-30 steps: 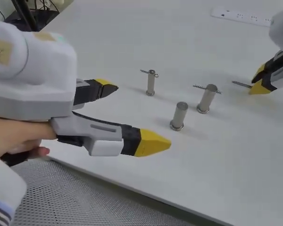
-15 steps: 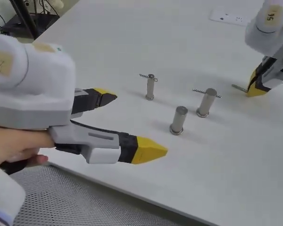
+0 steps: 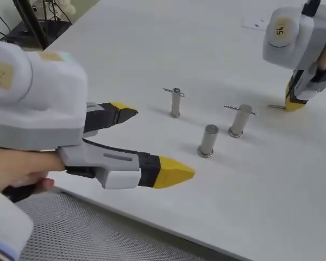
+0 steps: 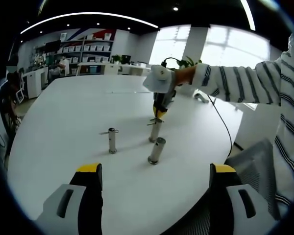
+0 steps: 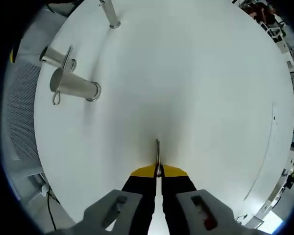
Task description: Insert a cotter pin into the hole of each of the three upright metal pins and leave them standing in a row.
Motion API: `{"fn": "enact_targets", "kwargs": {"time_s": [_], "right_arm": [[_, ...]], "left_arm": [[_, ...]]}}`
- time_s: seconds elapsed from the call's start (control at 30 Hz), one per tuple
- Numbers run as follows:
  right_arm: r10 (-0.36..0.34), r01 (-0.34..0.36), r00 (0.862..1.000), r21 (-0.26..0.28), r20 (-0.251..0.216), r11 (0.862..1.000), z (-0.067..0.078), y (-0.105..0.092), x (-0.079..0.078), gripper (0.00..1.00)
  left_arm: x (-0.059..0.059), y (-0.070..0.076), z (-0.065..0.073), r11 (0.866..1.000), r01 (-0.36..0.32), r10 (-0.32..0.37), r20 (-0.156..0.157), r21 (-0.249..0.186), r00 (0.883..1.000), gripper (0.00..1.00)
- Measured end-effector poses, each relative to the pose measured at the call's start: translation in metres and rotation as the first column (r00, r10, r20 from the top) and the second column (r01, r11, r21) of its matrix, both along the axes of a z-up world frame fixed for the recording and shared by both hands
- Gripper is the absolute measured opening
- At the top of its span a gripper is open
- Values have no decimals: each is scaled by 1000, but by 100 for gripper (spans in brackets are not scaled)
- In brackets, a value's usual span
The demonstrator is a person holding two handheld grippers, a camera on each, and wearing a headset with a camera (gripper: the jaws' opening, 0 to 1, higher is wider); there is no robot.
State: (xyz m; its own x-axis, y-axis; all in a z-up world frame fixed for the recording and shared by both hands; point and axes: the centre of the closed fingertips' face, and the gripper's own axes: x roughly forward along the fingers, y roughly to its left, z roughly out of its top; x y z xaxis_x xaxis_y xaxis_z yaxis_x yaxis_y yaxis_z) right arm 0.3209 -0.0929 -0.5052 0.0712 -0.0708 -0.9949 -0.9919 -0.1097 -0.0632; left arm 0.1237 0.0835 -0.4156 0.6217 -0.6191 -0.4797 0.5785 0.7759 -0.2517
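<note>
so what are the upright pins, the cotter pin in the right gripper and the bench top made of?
The upright pins look like bare metal, likely steel: brushed grey sheen with soft highlights. The cotter pin looks like thin grey metal wire, judging by its glint. The bench top is smooth matte white, probably laminate, though the look leaves that open.

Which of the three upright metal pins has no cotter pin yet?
The front pin, its top bare; the left pin and right pin each carry one.

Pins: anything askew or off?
All upright, none toppled. The near pin stands forward of the left pin and right pin: a triangle, not a row. It also lacks the cotter pin on which the right gripper is shut.
</note>
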Motion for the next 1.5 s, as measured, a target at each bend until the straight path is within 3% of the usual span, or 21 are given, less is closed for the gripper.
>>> {"fn": "enact_targets", "kwargs": {"time_s": [0.2,0.4,0.6,0.7,0.8,0.9,1.0,1.13,1.23,1.37,1.5], "right_arm": [[-70,70,998,8,7,998,1,-1,-1,0],[-164,163,986,68,9,984,1,-3,-3,0],[-175,173,984,83,16,981,2,-13,-3,0],[-174,168,984,118,40,979,7,-14,-2,0],[-197,182,978,178,73,967,20,-11,-1,0],[-190,157,972,219,138,963,33,-10,0,0],[-187,139,968,264,169,955,42,-5,-4,0],[-160,75,959,336,235,939,63,4,-14,0],[-152,27,949,412,276,911,83,18,-21,0],[-125,-51,928,452,351,891,104,28,-33,0],[-120,-106,910,502,398,858,118,39,-45,0]], "left_arm": [[-4,-1,1,999,-2,2,-4,-33,1000,88],[-6,-1,2,1000,5,-5,0,-31,1000,88],[-3,0,4,1000,12,-12,1,-23,1000,86],[0,0,6,1000,12,-12,3,-29,1000,85],[4,-2,9,999,12,-12,-1,-36,1000,83],[9,-2,10,998,-9,8,-32,-58,999,83],[15,-3,14,998,-6,5,-18,-60,1000,81],[21,-8,19,998,5,-6,-7,-69,1000,78],[26,-10,22,998,11,-11,3,-67,1000,77],[32,-17,27,997,26,-26,3,-68,1000,73],[42,-21,34,996,36,-35,13,-87,999,69]]}}
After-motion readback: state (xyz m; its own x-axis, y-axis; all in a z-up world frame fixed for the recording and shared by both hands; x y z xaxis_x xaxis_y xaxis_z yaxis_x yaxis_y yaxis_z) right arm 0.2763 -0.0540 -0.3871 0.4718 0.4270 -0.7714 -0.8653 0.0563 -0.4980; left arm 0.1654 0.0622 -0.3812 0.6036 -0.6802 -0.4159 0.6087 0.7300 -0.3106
